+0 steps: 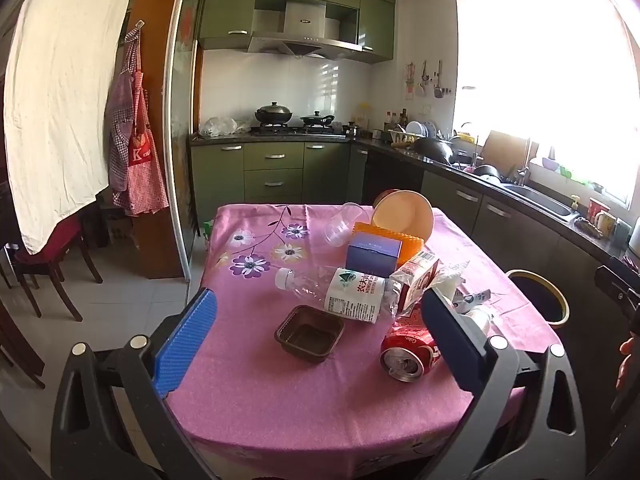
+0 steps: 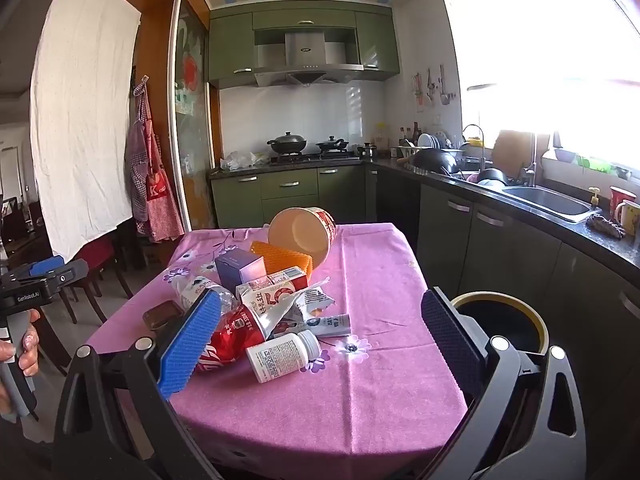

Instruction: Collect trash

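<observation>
1. Right wrist view: the right gripper (image 2: 320, 344) is held fully spread above the near edge of the table (image 2: 380, 400); nothing is gripped. The white pill bottle (image 2: 282, 354) lies between the fingers' lines, slightly left of centre and just ahead.
2. Bottle's long axis runs left-right with the cap toward upper right, so it lies across the jaw gap, not along it. A wrist roll is judged necessary before closing on the body.
3. The bin (image 2: 502, 318) is seen on the floor just off the table's right side, behind the right finger.
4. Left wrist view: the left gripper (image 1: 320, 328) is equally wide and empty. The brown tray (image 1: 309, 333) sits centred ahead; the red can (image 1: 408, 354) lies right of it, opening toward the camera.
5. The right gripper is judged nearer to both pill bottle and bin, so it is favoured for the first pick.
</observation>
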The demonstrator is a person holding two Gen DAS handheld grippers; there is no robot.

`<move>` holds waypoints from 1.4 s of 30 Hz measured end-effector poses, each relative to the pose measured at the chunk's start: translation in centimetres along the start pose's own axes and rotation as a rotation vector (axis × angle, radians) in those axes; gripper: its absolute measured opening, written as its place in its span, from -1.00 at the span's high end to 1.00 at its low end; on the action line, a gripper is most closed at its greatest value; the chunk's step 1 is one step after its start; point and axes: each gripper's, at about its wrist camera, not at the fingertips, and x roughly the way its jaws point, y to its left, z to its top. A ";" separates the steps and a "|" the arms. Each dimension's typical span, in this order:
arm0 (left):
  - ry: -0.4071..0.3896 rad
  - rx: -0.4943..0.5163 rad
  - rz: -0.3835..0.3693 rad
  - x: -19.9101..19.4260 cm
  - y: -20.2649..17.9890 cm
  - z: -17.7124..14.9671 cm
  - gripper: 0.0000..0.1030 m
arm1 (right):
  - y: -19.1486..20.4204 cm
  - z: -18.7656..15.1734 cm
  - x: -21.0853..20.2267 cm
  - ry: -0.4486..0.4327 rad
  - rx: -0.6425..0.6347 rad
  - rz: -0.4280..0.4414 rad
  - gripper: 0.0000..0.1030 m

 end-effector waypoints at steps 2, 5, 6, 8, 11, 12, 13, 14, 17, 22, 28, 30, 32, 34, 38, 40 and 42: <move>0.001 0.001 0.000 0.0 -0.1 0.1 -0.89 | 0.0 0.0 0.0 0.000 0.001 -0.001 -0.92; 0.001 0.003 -0.001 0.0 0.0 0.0 -0.89 | 0.0 0.1 0.0 0.000 0.001 -0.001 -0.92; 0.001 0.003 -0.001 0.0 0.0 0.0 -0.89 | 0.0 0.1 0.0 0.000 0.001 -0.001 -0.92; 0.002 0.002 -0.001 0.0 0.0 0.0 -0.89 | 0.0 0.1 -0.1 0.000 0.002 -0.001 -0.92; 0.003 0.003 0.000 0.0 0.0 0.0 -0.89 | -0.1 0.2 0.3 0.000 0.002 0.000 -0.92; 0.003 0.003 0.000 0.0 0.0 0.0 -0.89 | 0.0 0.2 0.3 0.000 0.003 0.001 -0.92; 0.002 0.003 0.000 0.0 0.0 0.0 -0.89 | 0.0 0.2 0.3 0.000 0.002 0.000 -0.92; 0.002 0.003 -0.001 0.1 0.0 0.0 -0.89 | 0.0 0.2 0.2 -0.001 0.002 0.000 -0.92; 0.003 0.005 -0.001 0.1 0.0 0.0 -0.89 | -0.1 0.2 0.3 -0.001 0.003 0.000 -0.92; 0.006 0.008 -0.002 0.2 -0.2 -0.1 -0.89 | -0.1 0.1 0.3 -0.001 0.004 0.002 -0.92; 0.007 0.011 -0.006 0.2 -0.3 -0.2 -0.89 | 0.1 -0.1 0.8 0.002 0.004 0.005 -0.92; 0.009 0.015 -0.007 0.2 -0.4 -0.2 -0.89 | 0.1 -0.1 0.8 0.002 0.004 0.006 -0.92; 0.012 0.016 -0.009 0.2 -0.3 -0.3 -0.89 | 0.1 -0.1 0.8 0.002 0.004 0.007 -0.92; 0.014 0.017 -0.011 0.2 -0.4 -0.2 -0.89 | 0.1 -0.1 0.8 0.003 0.004 0.007 -0.92; 0.014 0.018 -0.017 0.2 -0.3 -0.2 -0.89 | 0.1 -0.2 0.9 0.004 0.005 0.007 -0.92; 0.012 0.021 -0.016 0.1 -0.4 -0.2 -0.89 | 0.2 -0.2 0.9 0.005 0.005 0.008 -0.92; 0.012 0.022 -0.014 0.0 -0.4 -0.1 -0.89 | 0.1 -0.2 0.9 0.004 0.005 0.008 -0.92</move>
